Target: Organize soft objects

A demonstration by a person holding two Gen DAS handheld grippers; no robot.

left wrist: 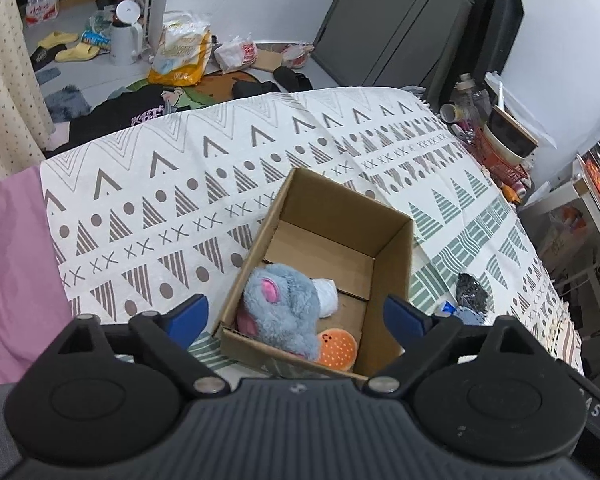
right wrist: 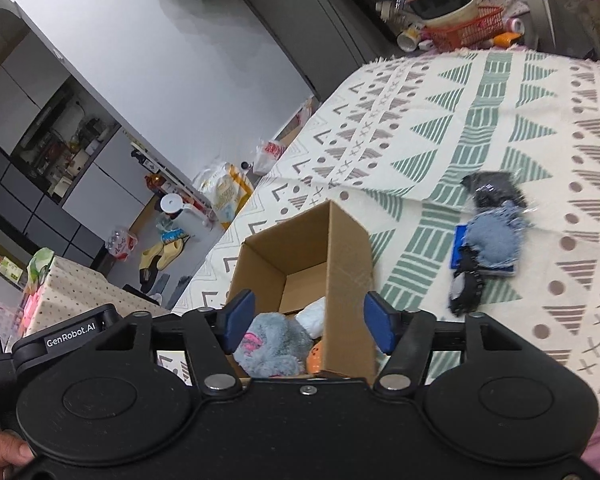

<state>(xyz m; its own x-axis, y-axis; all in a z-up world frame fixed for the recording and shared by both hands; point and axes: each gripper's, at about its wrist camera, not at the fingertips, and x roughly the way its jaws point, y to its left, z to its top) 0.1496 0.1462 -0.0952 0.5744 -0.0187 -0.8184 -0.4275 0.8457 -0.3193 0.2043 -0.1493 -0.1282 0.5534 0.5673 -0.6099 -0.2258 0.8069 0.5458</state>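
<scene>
- An open cardboard box [left wrist: 391,248] stands on a table [left wrist: 148,184] covered by a patterned cloth of triangles, dots and crosses.
- Inside the box lies a grey plush toy [left wrist: 288,312] with pink ears, pressed against the near left wall.
- An orange round toy [left wrist: 337,350] lies just beside it at the near end, and a white soft thing [left wrist: 327,294] touches the plush's far side.
- The far half of the box floor is bare cardboard.
- The left tool [left wrist: 296,316] hangs above the box with its blue pads spread wide, released and gripping nothing.
- The right tool [right wrist: 305,322] is also above the near end of the box, pads parted and holding nothing; the box wall and plush show between them.
- On the cloth to the right of the box, well apart from it, lies a pile of dark and blue fabric pieces [right wrist: 489,236].
</scene>
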